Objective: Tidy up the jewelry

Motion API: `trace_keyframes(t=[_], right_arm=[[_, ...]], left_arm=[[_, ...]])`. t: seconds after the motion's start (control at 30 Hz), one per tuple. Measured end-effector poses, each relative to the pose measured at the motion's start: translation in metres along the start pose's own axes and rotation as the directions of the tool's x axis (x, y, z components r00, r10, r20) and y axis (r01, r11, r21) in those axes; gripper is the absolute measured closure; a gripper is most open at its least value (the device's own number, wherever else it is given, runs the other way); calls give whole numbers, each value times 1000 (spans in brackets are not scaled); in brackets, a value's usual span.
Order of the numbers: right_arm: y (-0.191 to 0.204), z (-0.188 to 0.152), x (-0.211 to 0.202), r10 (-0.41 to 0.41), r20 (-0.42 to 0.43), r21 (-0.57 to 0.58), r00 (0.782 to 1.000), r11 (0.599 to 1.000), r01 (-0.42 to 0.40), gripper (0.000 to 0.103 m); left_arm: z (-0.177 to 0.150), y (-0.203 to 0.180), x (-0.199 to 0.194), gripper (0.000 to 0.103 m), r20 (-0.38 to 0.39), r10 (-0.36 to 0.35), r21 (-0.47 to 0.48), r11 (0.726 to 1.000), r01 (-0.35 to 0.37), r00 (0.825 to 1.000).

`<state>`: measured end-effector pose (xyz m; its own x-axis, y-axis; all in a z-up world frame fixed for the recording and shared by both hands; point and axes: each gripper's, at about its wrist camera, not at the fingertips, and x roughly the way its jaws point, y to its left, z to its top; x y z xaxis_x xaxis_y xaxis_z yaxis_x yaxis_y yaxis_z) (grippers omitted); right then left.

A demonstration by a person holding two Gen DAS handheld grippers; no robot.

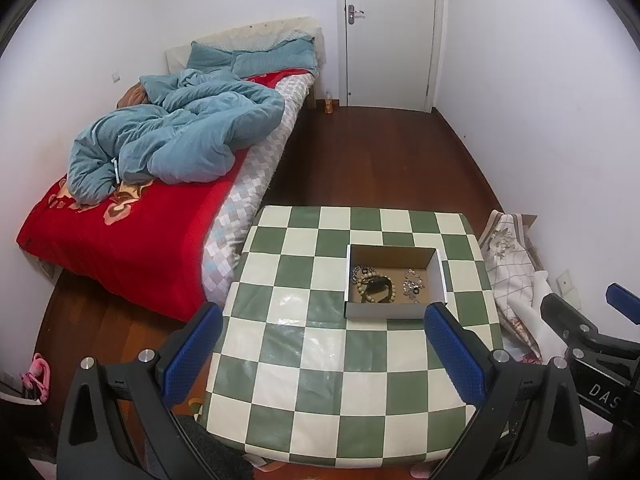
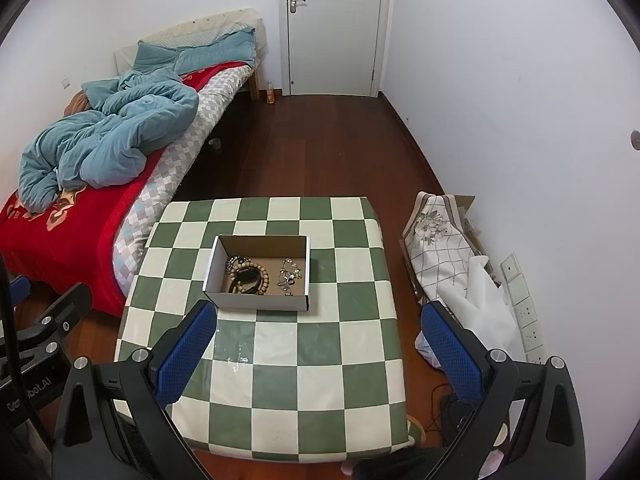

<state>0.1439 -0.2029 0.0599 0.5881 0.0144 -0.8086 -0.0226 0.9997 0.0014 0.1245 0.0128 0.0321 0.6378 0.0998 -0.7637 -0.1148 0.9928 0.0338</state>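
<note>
An open cardboard box (image 1: 394,310) (image 2: 256,300) stands on the green-and-white checked table (image 1: 320,360) (image 2: 300,360). Inside lie a wooden bead bracelet (image 1: 374,286) (image 2: 250,276), dark jewelry beside it, and a silver chain piece (image 1: 413,285) (image 2: 289,274). My left gripper (image 1: 324,320) is open and empty, held above the table's near side, short of the box. My right gripper (image 2: 320,320) is open and empty, also above the table, near the box's front. The right gripper also shows at the right edge of the left wrist view (image 1: 592,320).
A bed (image 1: 132,232) with a red blanket and a blue quilt (image 1: 172,136) lies left of the table. Folded cloth and a cardboard piece (image 2: 440,256) lean on the right wall. A bottle (image 1: 329,102) stands by the white door (image 1: 390,32). Wood floor lies beyond.
</note>
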Motion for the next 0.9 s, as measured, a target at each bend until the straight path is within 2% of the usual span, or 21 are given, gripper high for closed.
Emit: trace_keyframes(t=[0.9], right_arm=[[-5, 2, -12, 10, 15, 9, 1000, 1000, -10, 0]], left_arm=[[1, 2, -9, 0, 14, -1, -8, 1000, 1, 1000]])
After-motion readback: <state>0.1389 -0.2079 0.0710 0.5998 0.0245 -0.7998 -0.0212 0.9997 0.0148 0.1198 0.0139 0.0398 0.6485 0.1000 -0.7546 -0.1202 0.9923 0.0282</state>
